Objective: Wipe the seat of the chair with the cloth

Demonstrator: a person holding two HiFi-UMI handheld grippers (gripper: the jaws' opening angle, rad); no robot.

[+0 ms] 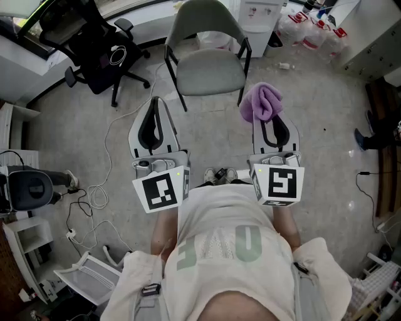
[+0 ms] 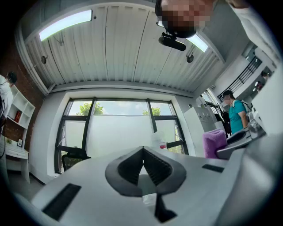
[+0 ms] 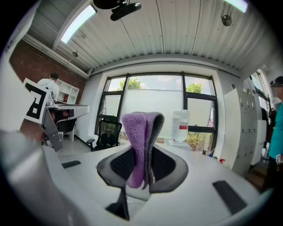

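Observation:
A grey-green chair [image 1: 210, 69] with a black frame stands on the floor ahead of me, its seat bare. My right gripper [image 1: 266, 118] is shut on a folded purple cloth [image 1: 262, 102], held just right of the chair's front corner and short of the seat. In the right gripper view the cloth [image 3: 140, 141] stands up between the jaws of that gripper [image 3: 143, 152]. My left gripper [image 1: 155, 103] hangs left of the chair, its jaws together on nothing. In the left gripper view, the left gripper [image 2: 142, 150] points up at the windows, with the cloth [image 2: 214, 142] off to the right.
A black office chair [image 1: 94, 50] stands to the left of the grey-green one. Loose cables [image 1: 94, 194] trail over the floor at the left. A water dispenser [image 1: 260, 15] and packed bottles [image 1: 307, 28] sit behind. A person's feet [image 1: 369, 139] show at the right edge.

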